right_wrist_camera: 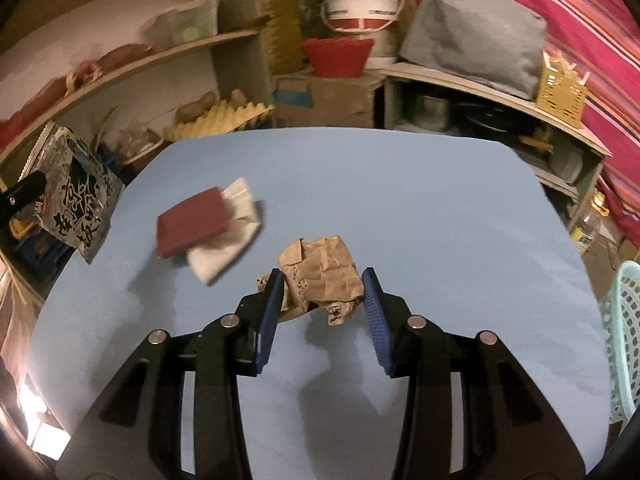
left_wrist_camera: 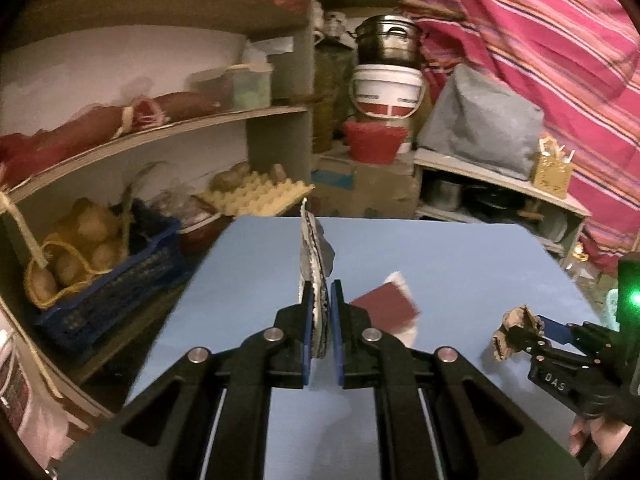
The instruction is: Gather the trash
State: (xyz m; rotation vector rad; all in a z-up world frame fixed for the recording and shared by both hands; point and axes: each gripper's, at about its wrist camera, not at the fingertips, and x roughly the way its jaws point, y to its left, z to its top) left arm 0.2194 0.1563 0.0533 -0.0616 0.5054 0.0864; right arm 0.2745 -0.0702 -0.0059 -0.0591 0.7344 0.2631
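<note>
Holding: left gripper (left_wrist_camera: 320,320) clenched edgewise on a printed foil wrapper (right_wrist_camera: 74,196); right gripper (right_wrist_camera: 320,300) grasping crumpled brown paper (right_wrist_camera: 320,276) above the blue table (right_wrist_camera: 400,200). Risk: the loosely crumpled paper may slip free in transit.

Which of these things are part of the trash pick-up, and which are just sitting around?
Part of the job:
- silver printed wrapper, held by the left gripper
- crumpled brown paper, held by the right gripper
- red packet on white paper, on the blue table

Just lying about:
- egg tray
- white bucket
- potatoes
- teal basket
</note>
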